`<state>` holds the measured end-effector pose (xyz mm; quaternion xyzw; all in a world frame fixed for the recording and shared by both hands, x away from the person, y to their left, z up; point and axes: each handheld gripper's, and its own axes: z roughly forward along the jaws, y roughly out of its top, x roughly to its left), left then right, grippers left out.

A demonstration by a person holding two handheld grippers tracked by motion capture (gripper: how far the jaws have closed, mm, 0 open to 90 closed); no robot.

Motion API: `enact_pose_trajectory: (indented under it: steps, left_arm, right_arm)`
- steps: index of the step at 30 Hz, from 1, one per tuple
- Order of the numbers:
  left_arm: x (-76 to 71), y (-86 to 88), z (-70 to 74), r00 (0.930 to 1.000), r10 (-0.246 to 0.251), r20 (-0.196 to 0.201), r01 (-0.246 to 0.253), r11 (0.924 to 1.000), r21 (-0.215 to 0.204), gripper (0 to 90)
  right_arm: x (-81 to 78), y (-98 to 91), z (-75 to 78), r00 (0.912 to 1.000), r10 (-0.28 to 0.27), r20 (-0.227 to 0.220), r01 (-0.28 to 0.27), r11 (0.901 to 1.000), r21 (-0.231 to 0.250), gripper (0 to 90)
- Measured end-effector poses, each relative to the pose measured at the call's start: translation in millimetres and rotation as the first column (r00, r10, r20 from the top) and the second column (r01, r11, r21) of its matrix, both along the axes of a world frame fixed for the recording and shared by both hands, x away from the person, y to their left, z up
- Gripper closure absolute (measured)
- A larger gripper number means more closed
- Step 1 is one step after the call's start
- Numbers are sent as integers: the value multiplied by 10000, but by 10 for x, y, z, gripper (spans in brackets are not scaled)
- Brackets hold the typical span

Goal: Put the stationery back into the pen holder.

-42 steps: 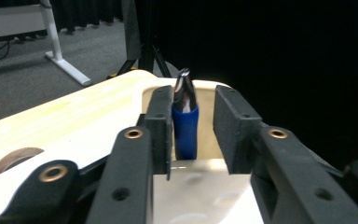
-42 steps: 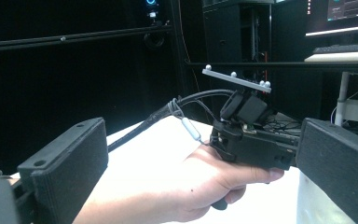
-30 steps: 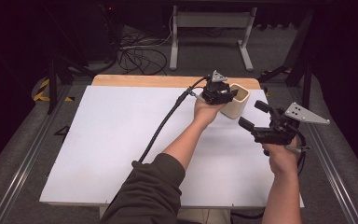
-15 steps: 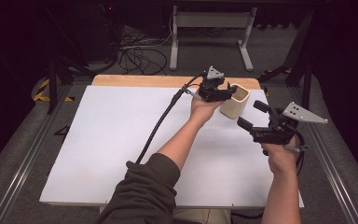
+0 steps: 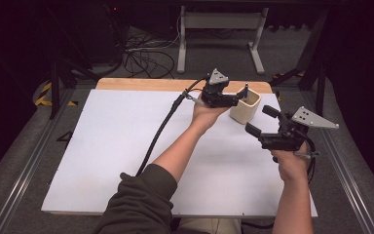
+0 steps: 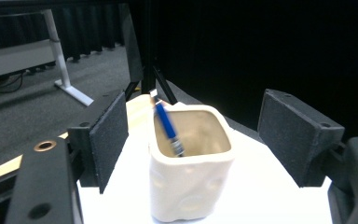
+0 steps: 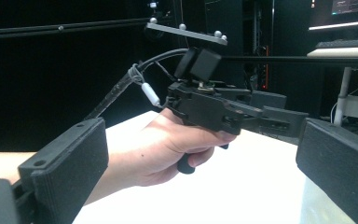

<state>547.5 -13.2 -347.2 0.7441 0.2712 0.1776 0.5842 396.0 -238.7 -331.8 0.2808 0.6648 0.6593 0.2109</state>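
Opening wide, the left gripper is flanking the cup; one nudge risks tipping the pen. Right gripper is hanging open, empty.

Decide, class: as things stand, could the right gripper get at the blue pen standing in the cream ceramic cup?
Probably yes. The right gripper hovers open beside the cream ceramic cup, whose top is open, with the blue pen leaning out. The left gripper, jaws just opened, hangs close by and could crowd it.
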Motion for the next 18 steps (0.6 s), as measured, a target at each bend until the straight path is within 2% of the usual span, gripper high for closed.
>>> enact_pose_trajectory:
  steps: [8, 18]
  left_arm:
    - [-131, 220, 84, 9998, -30, 205, 34, 9998, -192, 223]
    - [-365, 488, 133, 9982, -144, 581, 140, 9999, 75, 194]
  right_arm:
    - [5, 42, -5, 10000, 43, -28, -44, 9999, -107, 29]
    - [4, 86, -6, 9999, 92, 45, -92, 9999, -92, 29]
